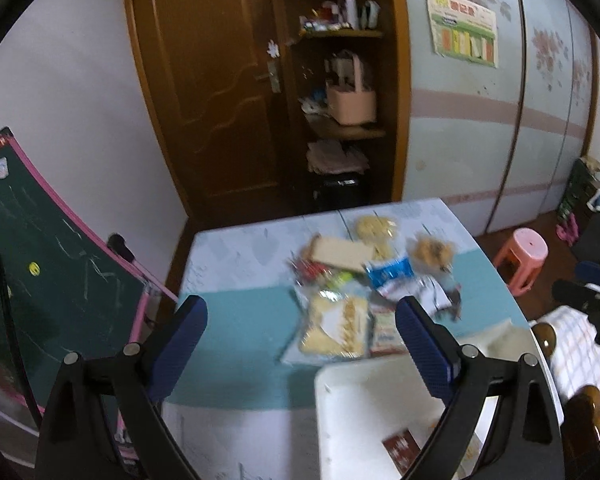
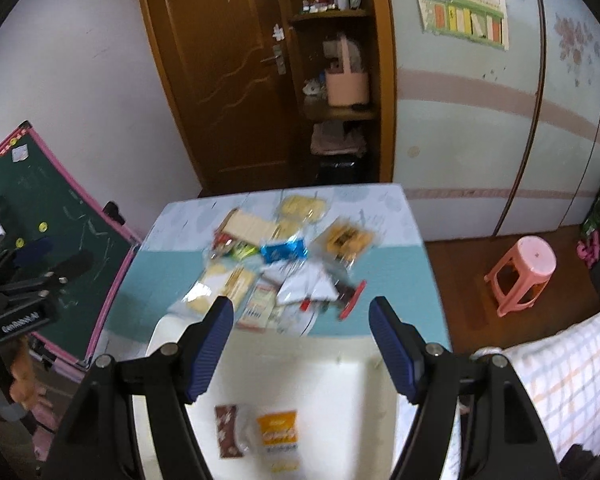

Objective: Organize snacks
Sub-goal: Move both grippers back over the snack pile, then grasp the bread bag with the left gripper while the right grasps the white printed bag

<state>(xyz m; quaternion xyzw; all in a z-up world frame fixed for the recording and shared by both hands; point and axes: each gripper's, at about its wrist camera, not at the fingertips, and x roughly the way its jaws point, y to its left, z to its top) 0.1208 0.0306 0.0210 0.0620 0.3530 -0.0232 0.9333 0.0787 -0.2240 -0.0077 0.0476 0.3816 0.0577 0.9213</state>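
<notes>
A heap of snack packets [image 1: 360,280] [image 2: 284,264] lies on the blue and white table [image 1: 240,320] [image 2: 396,276]; it includes a blue packet [image 2: 282,251], biscuits and a white bag. In front of the heap stands a white bin [image 1: 360,408] [image 2: 300,376]. Inside it lie a brown packet [image 2: 228,430] [image 1: 400,446] and an orange packet [image 2: 278,436]. My left gripper [image 1: 300,312] hangs open above the table, left of the bin, holding nothing. My right gripper [image 2: 302,308] is open over the bin with nothing between its fingers. Both views are motion-blurred.
A green chalkboard with a pink frame [image 1: 40,248] [image 2: 60,232] leans at the table's left. A pink stool [image 1: 520,256] [image 2: 524,276] stands on the floor to the right. A checked cloth [image 2: 572,380] is near right. A brown door [image 2: 228,80] and open shelves [image 2: 340,80] are behind.
</notes>
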